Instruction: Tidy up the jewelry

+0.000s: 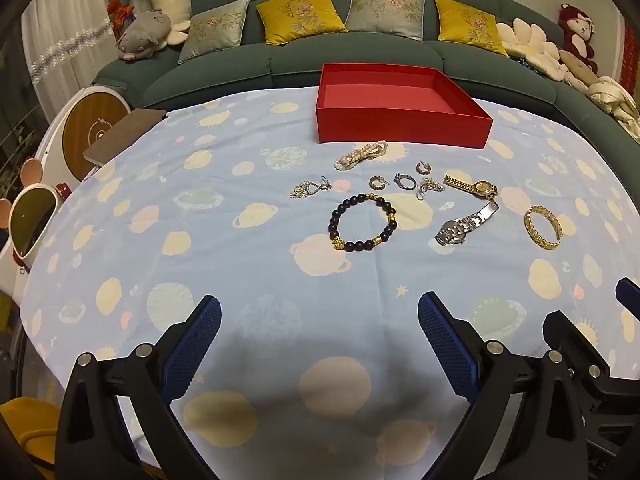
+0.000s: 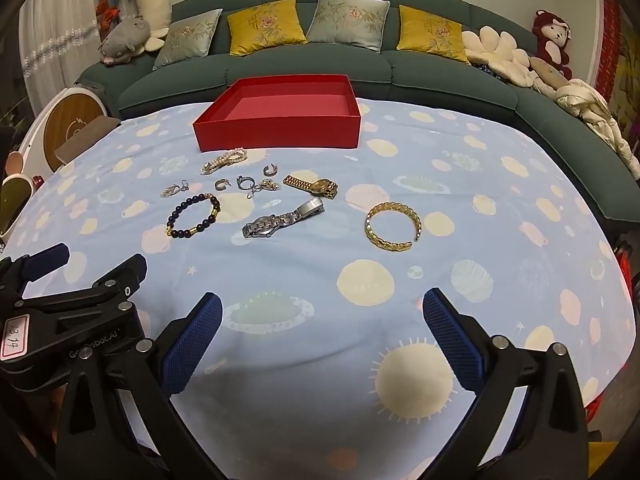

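Observation:
An empty red box (image 1: pixel 400 124) (image 2: pixel 280 132) stands at the far side of the table. In front of it lie a pearl bracelet (image 1: pixel 361 155) (image 2: pixel 224 161), several small rings and earrings (image 1: pixel 404 181) (image 2: pixel 244 182), a gold watch (image 1: pixel 472 186) (image 2: pixel 312 185), a silver watch (image 1: pixel 466 224) (image 2: pixel 282 219), a dark bead bracelet (image 1: pixel 362 222) (image 2: pixel 194 216) and a gold bangle (image 1: pixel 543 227) (image 2: pixel 394 225). My left gripper (image 1: pixel 319 316) is open and empty, near the front edge. My right gripper (image 2: pixel 322 312) is open and empty, beside the left one.
The table has a light blue planet-print cloth (image 1: pixel 240 240) (image 2: pixel 480 240). A green sofa (image 1: pixel 360 52) with cushions and plush toys runs behind it. A round wooden-faced object (image 1: pixel 94 128) and a white case (image 1: pixel 28 220) stand off the table's left edge.

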{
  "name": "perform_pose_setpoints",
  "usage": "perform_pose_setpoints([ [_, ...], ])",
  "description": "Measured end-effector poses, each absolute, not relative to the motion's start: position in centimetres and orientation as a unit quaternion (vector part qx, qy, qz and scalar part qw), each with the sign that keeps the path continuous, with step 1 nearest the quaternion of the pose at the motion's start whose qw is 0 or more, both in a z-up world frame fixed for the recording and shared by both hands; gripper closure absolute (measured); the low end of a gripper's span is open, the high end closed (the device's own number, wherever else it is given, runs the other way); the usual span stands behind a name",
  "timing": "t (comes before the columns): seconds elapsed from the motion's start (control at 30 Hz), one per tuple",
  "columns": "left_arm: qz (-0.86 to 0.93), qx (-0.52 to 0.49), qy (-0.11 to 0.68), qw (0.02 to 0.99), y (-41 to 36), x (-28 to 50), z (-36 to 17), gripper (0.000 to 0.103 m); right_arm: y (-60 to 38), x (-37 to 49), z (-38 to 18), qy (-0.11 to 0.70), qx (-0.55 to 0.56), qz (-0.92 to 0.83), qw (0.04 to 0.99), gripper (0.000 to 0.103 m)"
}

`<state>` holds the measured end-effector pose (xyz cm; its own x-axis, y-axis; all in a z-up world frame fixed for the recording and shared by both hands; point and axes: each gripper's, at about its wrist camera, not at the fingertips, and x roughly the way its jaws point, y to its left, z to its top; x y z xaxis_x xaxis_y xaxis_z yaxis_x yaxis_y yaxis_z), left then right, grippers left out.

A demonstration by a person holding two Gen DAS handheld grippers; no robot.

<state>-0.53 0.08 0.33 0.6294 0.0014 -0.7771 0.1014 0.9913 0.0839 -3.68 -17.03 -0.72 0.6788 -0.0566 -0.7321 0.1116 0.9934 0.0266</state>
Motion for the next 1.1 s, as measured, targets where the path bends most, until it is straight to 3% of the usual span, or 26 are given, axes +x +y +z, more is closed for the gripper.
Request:
perform_pose_setpoints([
  [1.1,-0.026,0.049,0.429,0.902,0.34,-0.78,0.20,0.007,-17.11,-3.67,-0.72,0.397,0.039,-0.044,0.916,0.005],
])
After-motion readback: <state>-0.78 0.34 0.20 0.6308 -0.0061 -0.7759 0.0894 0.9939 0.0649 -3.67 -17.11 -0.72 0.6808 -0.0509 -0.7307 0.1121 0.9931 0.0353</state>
